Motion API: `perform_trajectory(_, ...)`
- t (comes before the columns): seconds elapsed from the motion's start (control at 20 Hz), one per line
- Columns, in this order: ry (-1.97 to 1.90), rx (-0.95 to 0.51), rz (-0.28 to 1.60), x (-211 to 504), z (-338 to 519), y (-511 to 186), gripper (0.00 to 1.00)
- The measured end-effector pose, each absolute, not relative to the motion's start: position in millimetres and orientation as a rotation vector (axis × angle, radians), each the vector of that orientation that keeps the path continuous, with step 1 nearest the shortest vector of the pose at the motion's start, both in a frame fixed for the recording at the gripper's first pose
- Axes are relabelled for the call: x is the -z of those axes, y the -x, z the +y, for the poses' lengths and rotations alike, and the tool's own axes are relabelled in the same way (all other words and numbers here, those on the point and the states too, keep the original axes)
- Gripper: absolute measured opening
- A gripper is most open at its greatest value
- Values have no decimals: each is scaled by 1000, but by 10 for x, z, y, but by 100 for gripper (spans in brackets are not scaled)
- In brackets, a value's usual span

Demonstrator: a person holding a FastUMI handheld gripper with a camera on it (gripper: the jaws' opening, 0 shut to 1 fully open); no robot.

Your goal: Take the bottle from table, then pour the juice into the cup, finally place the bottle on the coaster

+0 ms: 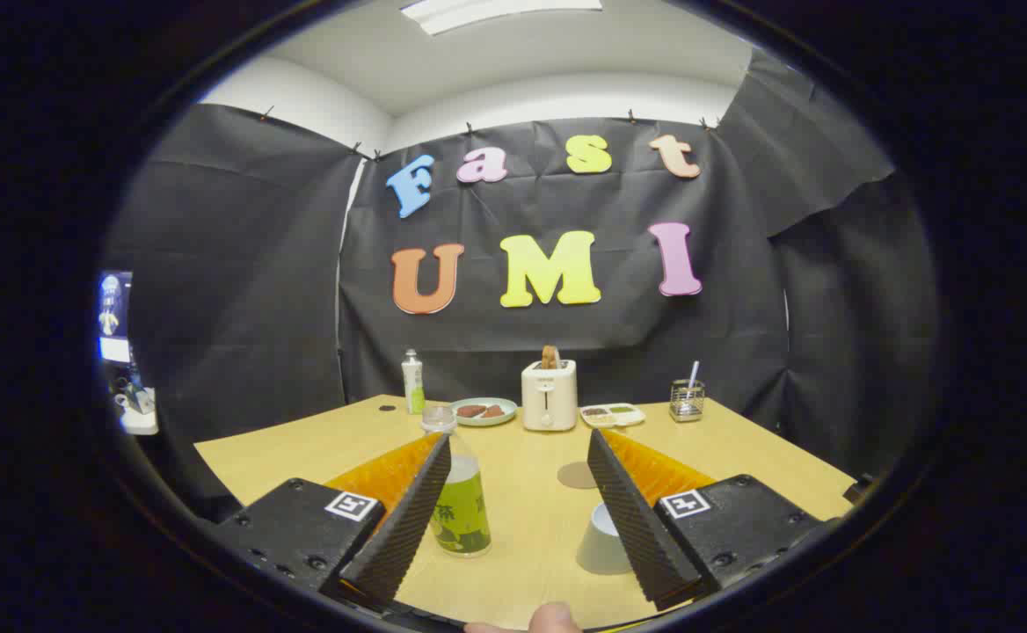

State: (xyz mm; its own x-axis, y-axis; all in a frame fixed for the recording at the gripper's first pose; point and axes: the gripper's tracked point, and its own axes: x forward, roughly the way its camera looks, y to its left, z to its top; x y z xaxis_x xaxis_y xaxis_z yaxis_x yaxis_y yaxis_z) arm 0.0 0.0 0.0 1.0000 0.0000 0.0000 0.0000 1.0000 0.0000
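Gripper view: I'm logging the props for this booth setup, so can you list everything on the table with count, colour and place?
Clear plastic bottle of green juice: 1, white cap, between the fingers, close against the left one.
White paper cup: 1, between the fingers, beside the right one.
Round tan coaster: 1, beyond the cup.
White toaster: 1, far table edge, something brown in its slot.
Pale green plate: 1, left of the toaster, brown food on it.
White divided tray: 1, right of the toaster.
Wire-mesh holder: 1, right of the tray.
White-and-green bottle: 1, left of the plate.
Light wooden table: 1.
Gripper: 1, black and orange, jaws open, pressing nothing.
Fingertip: 1, behind the gripper.
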Motion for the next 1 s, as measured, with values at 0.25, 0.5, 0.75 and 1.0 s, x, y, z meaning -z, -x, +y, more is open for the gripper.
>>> perform_trajectory(0.25,0,-8,-1,4,24,7,100)
perform_trajectory(0.5,30,-14,-17,113,166,35,100)
perform_trajectory(0.75,43,-35,4,342,319,13,100)
perform_trajectory(1.0,33,-50,41,586,453,-37,100)
